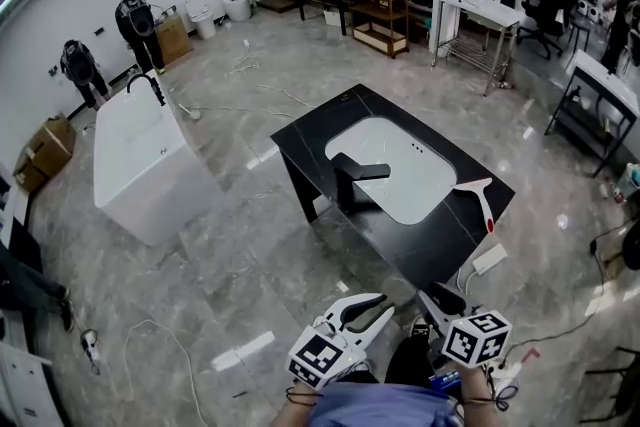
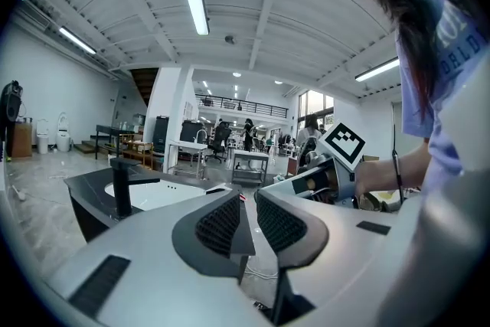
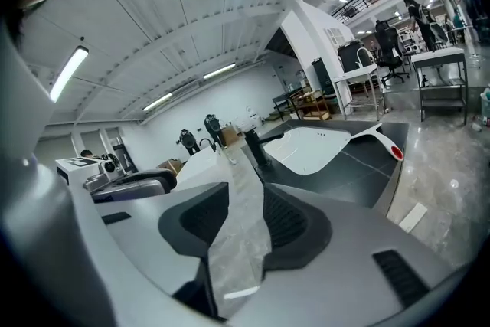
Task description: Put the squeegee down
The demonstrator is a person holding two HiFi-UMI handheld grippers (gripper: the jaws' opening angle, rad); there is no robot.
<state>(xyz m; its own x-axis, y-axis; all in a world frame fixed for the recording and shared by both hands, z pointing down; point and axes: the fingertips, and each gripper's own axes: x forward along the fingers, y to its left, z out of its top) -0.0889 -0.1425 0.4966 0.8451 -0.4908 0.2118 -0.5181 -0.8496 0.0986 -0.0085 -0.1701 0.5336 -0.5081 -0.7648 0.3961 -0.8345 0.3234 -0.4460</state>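
Observation:
The white squeegee (image 1: 478, 195) with a red spot at its handle end lies flat on the right part of the black counter (image 1: 330, 130), beside the white sink (image 1: 400, 165) and black faucet (image 1: 352, 177). In the right gripper view the squeegee (image 3: 375, 138) lies far ahead on the counter. Both grippers hover over the floor in front of the counter, well short of it. My left gripper (image 1: 385, 307) (image 2: 247, 207) shows a narrow gap with nothing in it. My right gripper (image 1: 432, 297) (image 3: 246, 199) stands partly open and empty.
A white bathtub (image 1: 140, 160) stands to the left of the counter. A white power strip (image 1: 488, 260) and cables lie on the floor by the counter's near right corner. Cardboard boxes (image 1: 45, 150) line the left wall; tables and shelves (image 1: 380, 15) stand behind.

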